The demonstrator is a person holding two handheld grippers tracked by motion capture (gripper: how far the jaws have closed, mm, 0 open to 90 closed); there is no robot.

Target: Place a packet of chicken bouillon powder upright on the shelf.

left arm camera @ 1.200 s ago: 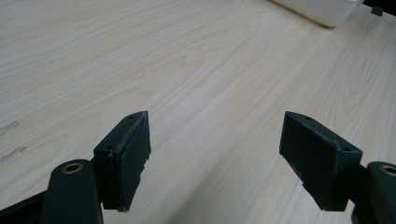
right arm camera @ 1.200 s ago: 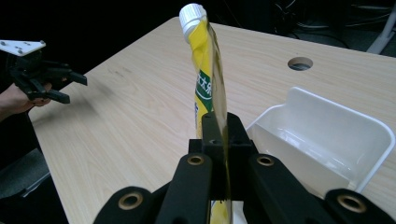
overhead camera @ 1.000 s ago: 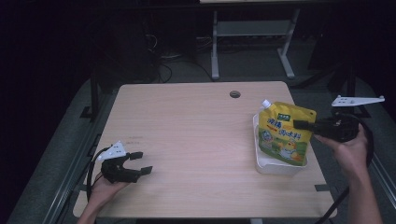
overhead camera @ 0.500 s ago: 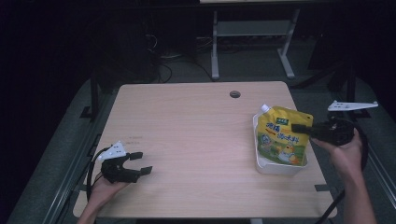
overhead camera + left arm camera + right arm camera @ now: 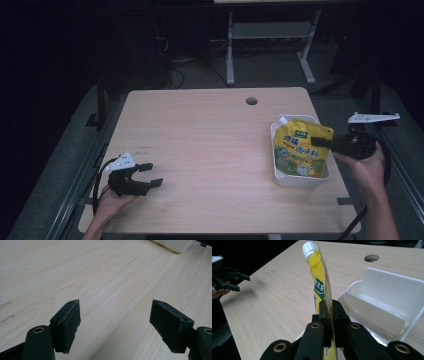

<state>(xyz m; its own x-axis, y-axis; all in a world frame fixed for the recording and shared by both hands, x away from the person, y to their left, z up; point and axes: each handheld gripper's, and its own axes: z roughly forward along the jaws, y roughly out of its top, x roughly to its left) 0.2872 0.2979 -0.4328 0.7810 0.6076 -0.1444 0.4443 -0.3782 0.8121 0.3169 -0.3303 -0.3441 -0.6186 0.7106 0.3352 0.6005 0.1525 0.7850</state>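
A yellow spouted pouch (image 5: 301, 150) with a white cap stands tilted in the white tray (image 5: 300, 181) at the table's right. My right gripper (image 5: 324, 144) comes in from the right and is shut on the pouch's upper right edge. In the right gripper view the jaws pinch the thin pouch (image 5: 319, 277) edge-on, with my right gripper (image 5: 329, 308) over the near rim of the tray (image 5: 387, 287). My left gripper (image 5: 151, 175) rests near the table's front left corner, held by a hand. Its jaws stand wide open over bare wood, as the left gripper view (image 5: 115, 322) shows.
The wooden table (image 5: 210, 135) has a round cable hole (image 5: 251, 101) near its far edge. A corner of the white tray (image 5: 175, 245) appears far off in the left gripper view. Dark floor and a metal stand (image 5: 270, 45) lie beyond the table.
My right gripper has drifted slightly toward the near side with the pouch, which now sits a little lower in the tray. The left gripper has not moved.
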